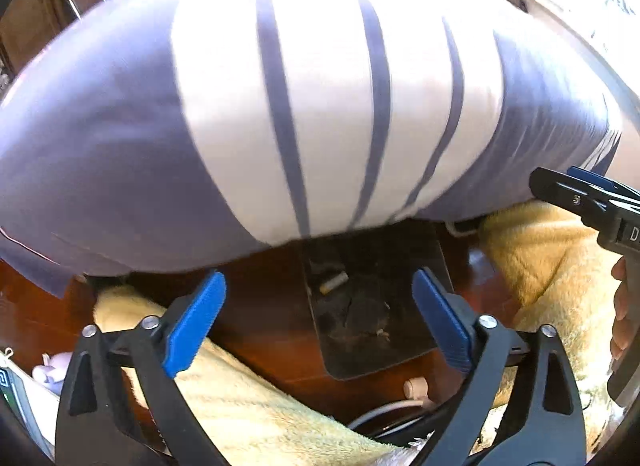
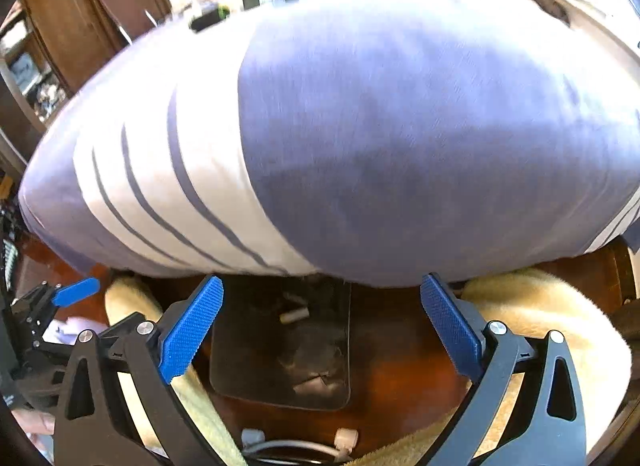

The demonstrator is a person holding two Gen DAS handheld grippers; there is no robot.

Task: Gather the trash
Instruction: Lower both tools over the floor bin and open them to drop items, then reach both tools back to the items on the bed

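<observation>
I note a cigarette butt (image 1: 333, 281) lying on a dark tray (image 1: 372, 358) set on the wooden counter (image 1: 272, 330), just below the edge of a striped purple-and-white pillow (image 1: 280, 105). It sits ahead of and between the fingers of my left hand-held gripper (image 1: 319, 320), jaws wide. My right hand-held gripper (image 2: 322, 326), equally wide, frames the same butt. Cream towels (image 1: 540, 266) flank the tray.

We have both wrist cameras low and close, facing forward under a large purple-and-white striped pillow (image 1: 320, 105) (image 2: 360, 145) that fills the upper field. The left view sits left, catching the right gripper (image 1: 580, 193) at its right edge; the right view catches the left gripper (image 2: 76, 292) at lower left. Both share the dark rectangular tray (image 1: 372, 330) (image 2: 280, 366) on reddish wood.
</observation>
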